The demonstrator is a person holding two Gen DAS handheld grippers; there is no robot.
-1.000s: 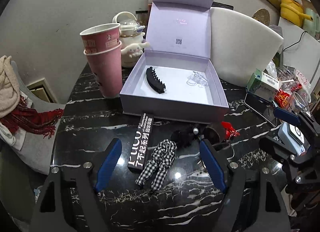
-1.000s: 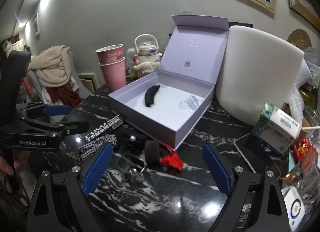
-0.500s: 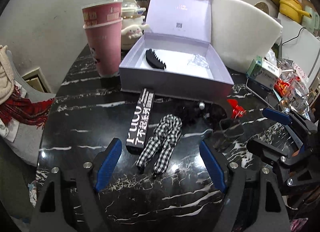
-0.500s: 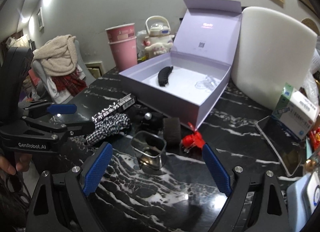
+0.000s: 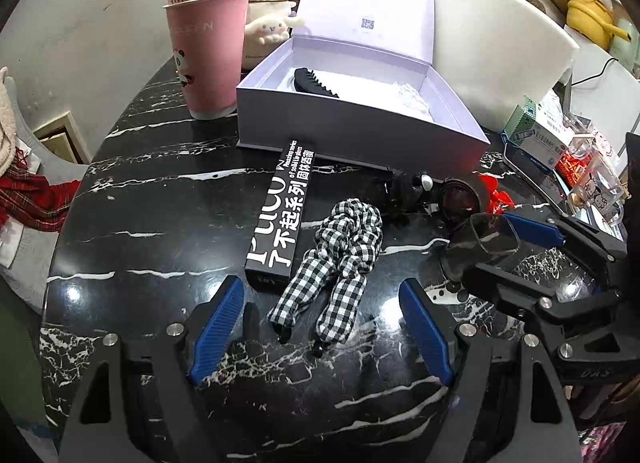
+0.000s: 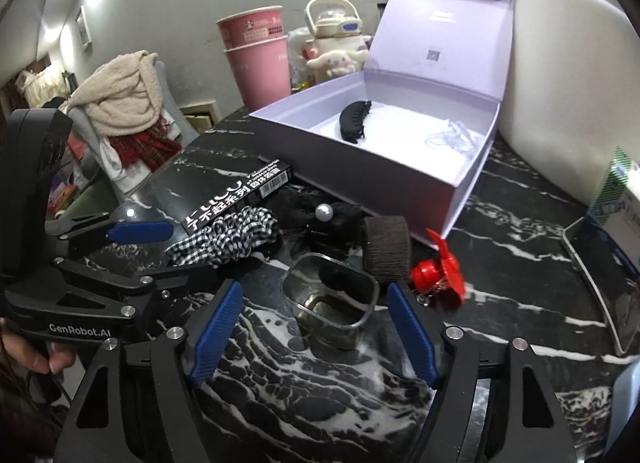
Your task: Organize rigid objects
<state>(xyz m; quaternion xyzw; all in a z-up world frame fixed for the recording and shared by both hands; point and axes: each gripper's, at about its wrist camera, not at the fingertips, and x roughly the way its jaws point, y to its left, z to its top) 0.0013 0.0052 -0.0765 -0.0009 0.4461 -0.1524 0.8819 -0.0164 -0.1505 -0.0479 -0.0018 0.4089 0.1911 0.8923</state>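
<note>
Two jaws, both mine, both low over the black marble surface (image 5: 152, 191). My left gripper (image 5: 320, 327) has jaws wide apart, gripping nothing; the tails of the checked scrunchie (image 5: 344, 255) lie between the pads without touching them. My right gripper (image 6: 312, 327) has jaws closing, with the small clear square cup (image 6: 332, 299) between them; pads not yet on its walls. That cup stands upright, with something metallic and dark at its bottom, can't tell what.

Main container: lilac box (image 6: 360, 167), lid flipped up at the back. Inside it: black claw clip (image 6: 354, 119) toward the left, a clear plastic clip (image 6: 452, 139) toward the right. Rest of the box floor is bare white.

Against the box's front wall leans one end of the long black carton (image 5: 280, 215) with white lettering; the scrunchie lies just beside it. Beyond the cup: brown hair roller (image 6: 386, 249), black fluffy clip with pearl (image 6: 324, 213), small red clip (image 6: 438, 271), all bunched close between the cup and the box front.

Behind the box on the left: stacked pink paper cups (image 5: 208, 43) and a cream kettle with plush toy (image 6: 336, 47). White chair back (image 6: 568, 83) stands at the right, a phone (image 6: 604, 287) lies flat near the surface edge, medicine box (image 5: 540, 133) beside it.
</note>
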